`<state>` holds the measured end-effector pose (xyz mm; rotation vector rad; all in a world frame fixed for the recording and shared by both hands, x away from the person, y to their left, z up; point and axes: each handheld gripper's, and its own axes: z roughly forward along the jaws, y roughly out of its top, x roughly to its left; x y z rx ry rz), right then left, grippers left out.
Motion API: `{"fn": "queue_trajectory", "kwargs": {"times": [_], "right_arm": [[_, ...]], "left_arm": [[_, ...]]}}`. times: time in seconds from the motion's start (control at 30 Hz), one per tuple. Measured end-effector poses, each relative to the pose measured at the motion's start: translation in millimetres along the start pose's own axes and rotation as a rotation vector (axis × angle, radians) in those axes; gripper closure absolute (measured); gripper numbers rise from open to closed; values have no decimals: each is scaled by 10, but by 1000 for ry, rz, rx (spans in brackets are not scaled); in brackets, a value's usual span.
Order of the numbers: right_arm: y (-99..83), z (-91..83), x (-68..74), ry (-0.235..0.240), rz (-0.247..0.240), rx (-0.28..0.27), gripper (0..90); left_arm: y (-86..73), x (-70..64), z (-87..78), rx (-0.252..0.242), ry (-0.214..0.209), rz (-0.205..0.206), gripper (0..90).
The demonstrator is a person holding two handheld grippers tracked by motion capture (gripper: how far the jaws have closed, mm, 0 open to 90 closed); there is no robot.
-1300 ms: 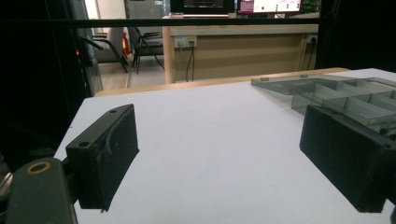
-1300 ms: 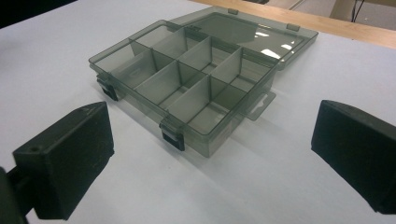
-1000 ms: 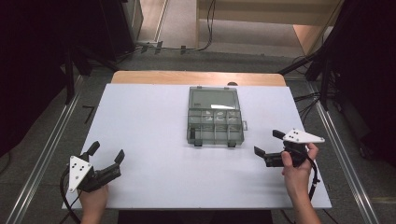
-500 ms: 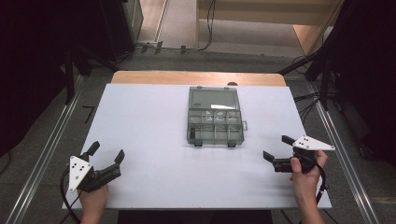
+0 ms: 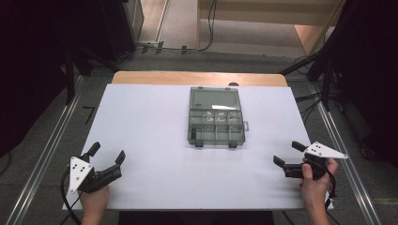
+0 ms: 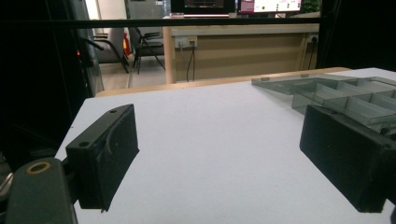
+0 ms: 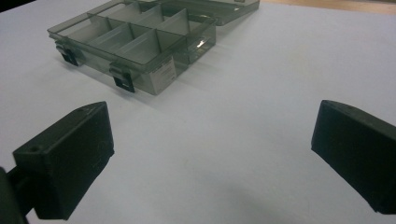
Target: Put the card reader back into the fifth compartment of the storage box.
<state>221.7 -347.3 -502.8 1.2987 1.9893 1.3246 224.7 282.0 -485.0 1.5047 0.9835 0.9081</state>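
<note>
With both my left tool (image 5: 107, 154) and right tool (image 5: 288, 154) spread apart and empty, a careless reach could shove the light, probably near-empty box (image 5: 216, 117) across the desk (image 5: 150, 122).

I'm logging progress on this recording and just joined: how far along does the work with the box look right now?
Done: the organizer box lies mid-table with its lid open flat behind it. In hand: nothing; the left gripper and right gripper are both open and empty near the table's front corners, well apart from the box. Left: any handling of the box; small pale items seem to sit in its rear compartments, too small to identify.
</note>
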Motion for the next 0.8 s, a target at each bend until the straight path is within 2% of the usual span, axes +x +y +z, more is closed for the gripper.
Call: {"fn": "queue_trajectory", "kwargs": {"times": [0.23,0.67,0.8], "right_arm": [[-85,-69,-56,11,0,-27,0],[-197,-135,-106,17,40,-45,0],[-194,-108,-97,-6,44,-23,0]], "left_arm": [[0,3,-2,-1,0,-3,116],[0,4,-4,-4,0,-5,116],[0,4,-1,-4,1,-7,116]]}}
